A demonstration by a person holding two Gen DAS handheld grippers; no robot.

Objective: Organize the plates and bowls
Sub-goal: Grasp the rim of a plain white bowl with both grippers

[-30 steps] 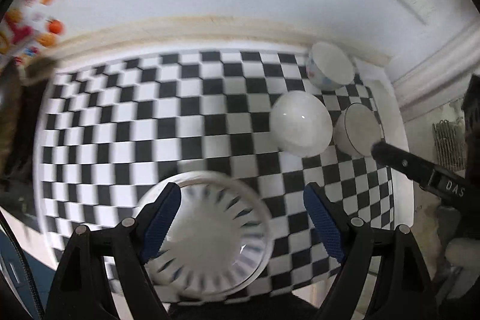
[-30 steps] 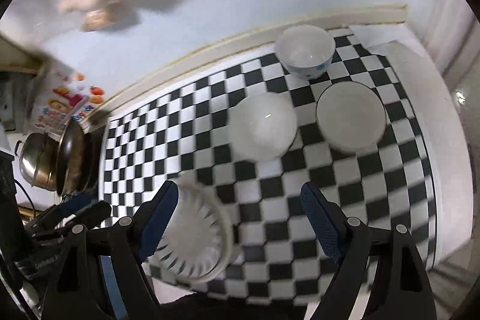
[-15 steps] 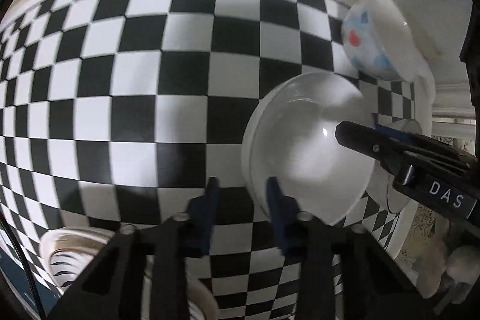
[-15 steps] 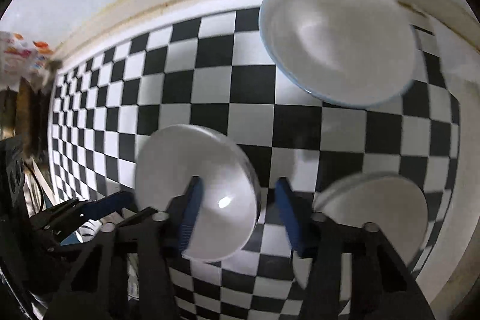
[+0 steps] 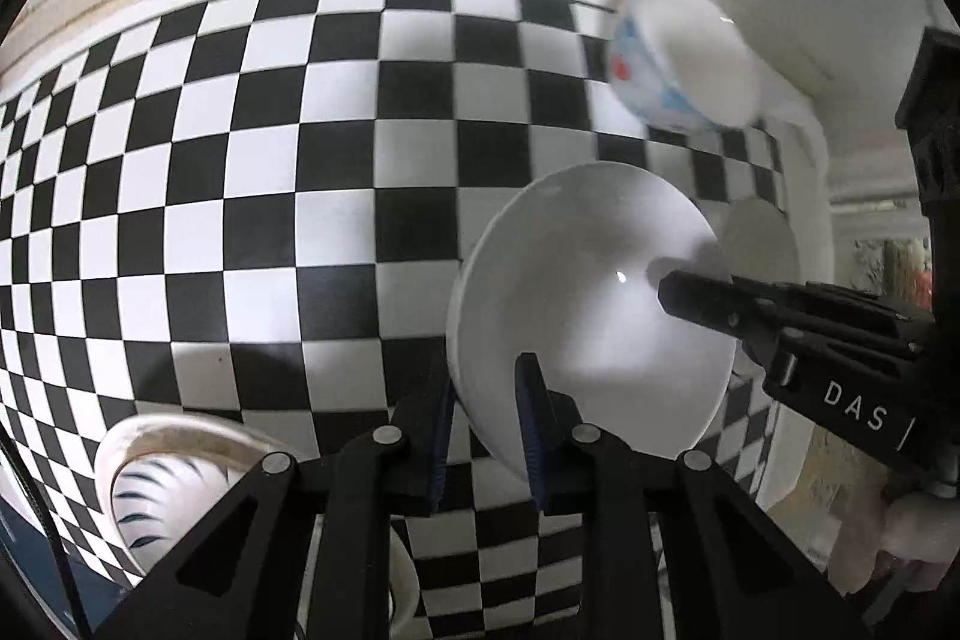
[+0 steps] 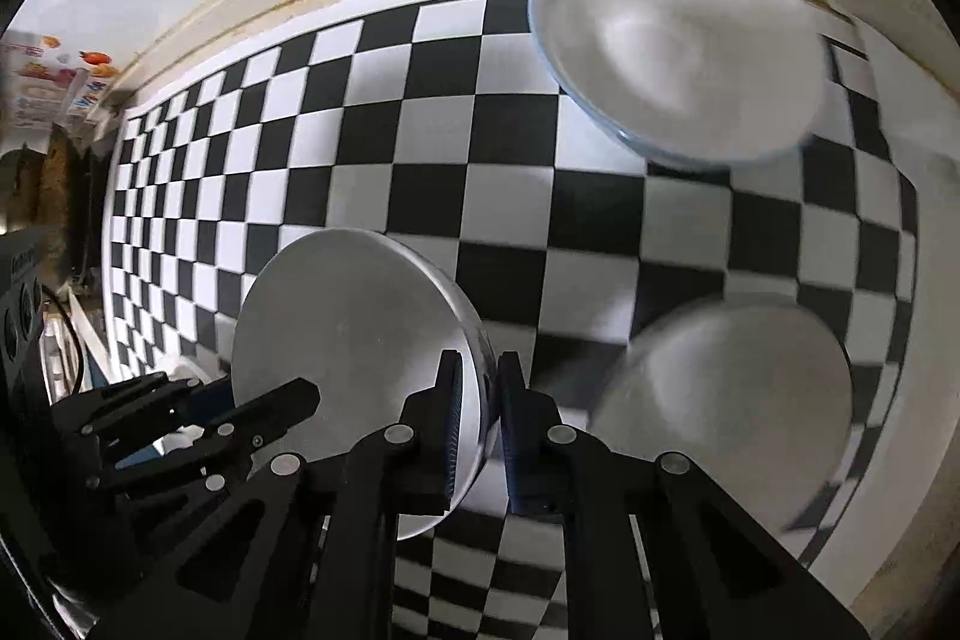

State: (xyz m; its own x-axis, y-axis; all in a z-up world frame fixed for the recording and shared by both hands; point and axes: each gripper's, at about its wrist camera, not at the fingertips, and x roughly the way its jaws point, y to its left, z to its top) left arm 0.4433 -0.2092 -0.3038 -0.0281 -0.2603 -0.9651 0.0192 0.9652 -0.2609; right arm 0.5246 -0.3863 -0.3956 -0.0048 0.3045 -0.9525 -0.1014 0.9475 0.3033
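Note:
A plain white bowl [image 5: 576,292] sits on the checkered tabletop [image 5: 270,160], and both grippers hold it. My left gripper [image 5: 486,382] is closing its jaws onto the near left rim, one blue pad inside and one outside. From the right, my right gripper [image 5: 672,289] reaches onto the opposite rim. In the right wrist view the same bowl [image 6: 342,352] has its right rim between the closing jaws of my right gripper [image 6: 480,364], and the left gripper [image 6: 288,400] holds the other side.
A bowl with blue and red marks [image 5: 678,58] stands near the back wall, seen from the right wrist as a white bowl [image 6: 678,40]. A white plate [image 6: 732,400] lies to the right. A striped bowl [image 5: 162,484] sits at the near left. The table edge [image 5: 810,232] runs along the right.
Both grippers came down from high over the table onto the plain white bowl. Their wide-open jaws closed onto its opposite rims. The striped bowl slid out to the lower left.

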